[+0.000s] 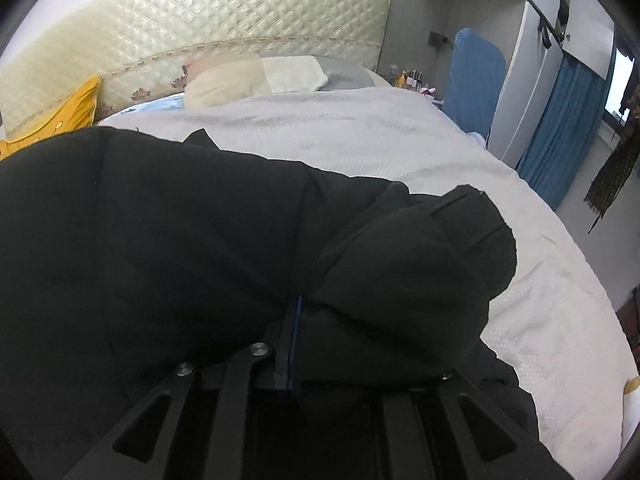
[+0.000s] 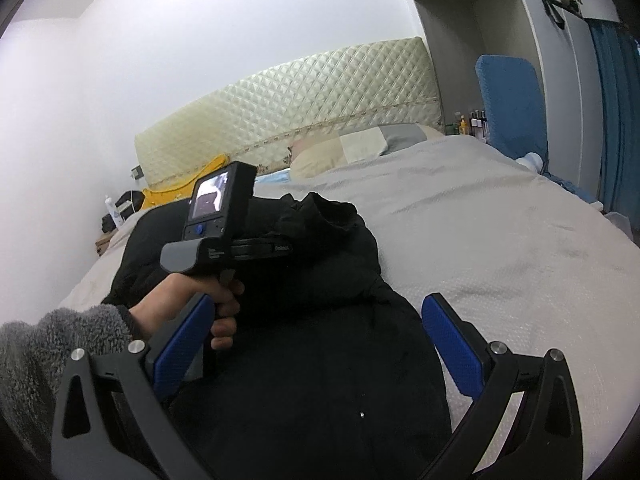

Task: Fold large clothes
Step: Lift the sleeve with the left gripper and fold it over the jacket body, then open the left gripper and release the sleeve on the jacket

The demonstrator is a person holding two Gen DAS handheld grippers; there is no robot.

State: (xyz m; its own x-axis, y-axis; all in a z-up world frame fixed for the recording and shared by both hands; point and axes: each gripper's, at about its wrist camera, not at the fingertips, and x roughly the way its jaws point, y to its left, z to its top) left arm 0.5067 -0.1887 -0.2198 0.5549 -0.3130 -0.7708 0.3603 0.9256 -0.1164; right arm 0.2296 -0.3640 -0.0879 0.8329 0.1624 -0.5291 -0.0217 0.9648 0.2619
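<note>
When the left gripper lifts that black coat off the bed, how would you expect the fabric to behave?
The black coat will probably flop and drape: it already bunches in soft folds around the left gripper. Its puffy, padded look suggests bulk more than weight. The wide-open right gripper holds nothing, so unsupported parts would likely sag onto the bed.

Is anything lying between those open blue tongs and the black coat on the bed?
Nothing visible does. The right tongs hang open directly over the puffy black coat, with only air between the blue pads and fabric.
</note>
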